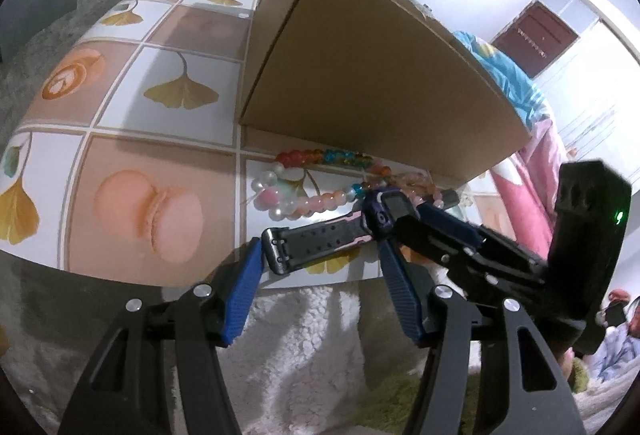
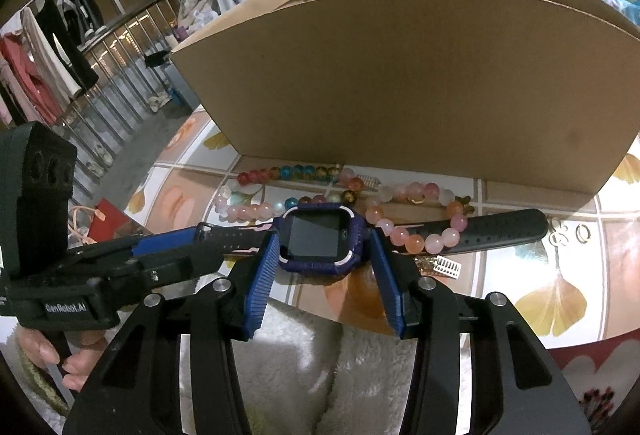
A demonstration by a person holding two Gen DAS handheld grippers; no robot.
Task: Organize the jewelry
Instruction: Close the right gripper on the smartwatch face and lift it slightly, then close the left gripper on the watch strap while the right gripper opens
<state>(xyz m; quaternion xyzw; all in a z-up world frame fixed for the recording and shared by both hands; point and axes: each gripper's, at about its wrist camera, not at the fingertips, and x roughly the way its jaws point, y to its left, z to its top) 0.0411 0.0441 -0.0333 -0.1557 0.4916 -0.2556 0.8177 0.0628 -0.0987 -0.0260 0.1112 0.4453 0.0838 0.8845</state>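
A purple smartwatch (image 2: 320, 240) with a black strap (image 2: 504, 229) lies near the table's front edge, before an open cardboard box (image 2: 400, 75). My right gripper (image 2: 324, 237) is shut on the watch case, one blue pad on each side. My left gripper (image 1: 318, 249) is shut on the buckle half of the strap (image 1: 316, 241), one tip at the buckle and the other by the case. The right gripper (image 1: 400, 213) also shows in the left wrist view. A pink bead bracelet (image 2: 416, 240) drapes over the far strap. A multicoloured bead bracelet (image 2: 296, 173) lies by the box.
The table (image 1: 140, 175) has a tile-print cover with leaves and macarons. Small silver earrings (image 2: 448, 269) and rings (image 2: 572, 235) lie right of the watch. A white fleecy cloth (image 2: 300, 355) hangs below the table edge. A hand (image 2: 44, 351) holds the left tool.
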